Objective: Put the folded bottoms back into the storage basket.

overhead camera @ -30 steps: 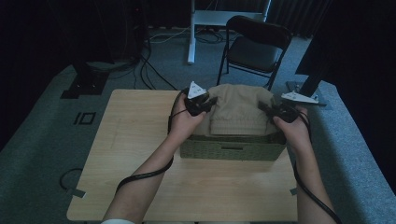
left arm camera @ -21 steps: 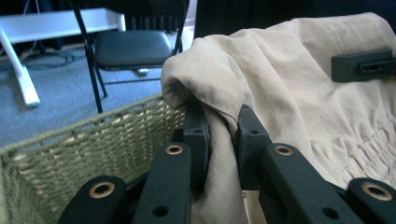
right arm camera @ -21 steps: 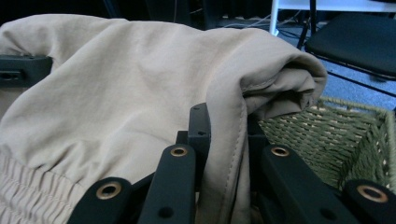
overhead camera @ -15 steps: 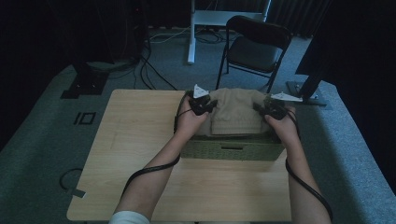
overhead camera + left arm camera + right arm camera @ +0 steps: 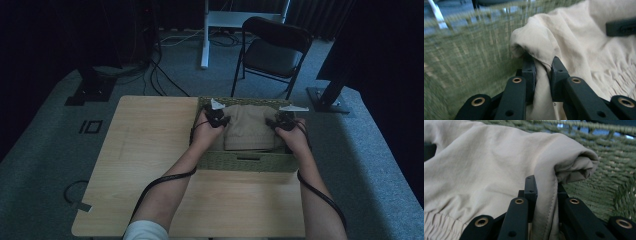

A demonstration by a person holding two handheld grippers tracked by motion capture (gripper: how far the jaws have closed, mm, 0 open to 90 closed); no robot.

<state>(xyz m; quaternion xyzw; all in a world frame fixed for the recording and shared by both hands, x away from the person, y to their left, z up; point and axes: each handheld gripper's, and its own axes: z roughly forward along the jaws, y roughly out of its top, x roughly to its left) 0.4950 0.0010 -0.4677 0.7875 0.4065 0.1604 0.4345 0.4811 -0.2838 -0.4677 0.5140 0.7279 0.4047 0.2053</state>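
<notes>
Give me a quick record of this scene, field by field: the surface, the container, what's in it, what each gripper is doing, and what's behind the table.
surface: light wooden table
container: green woven basket, on the table's far right part
contents: folded beige garment with a gathered elastic band, lying inside the basket
left gripper: shut on a fold at the garment's edge, beside the basket wall
right gripper: shut on a stitched fold at the opposite edge
background: black folding chair, cables on grey carpet
</notes>
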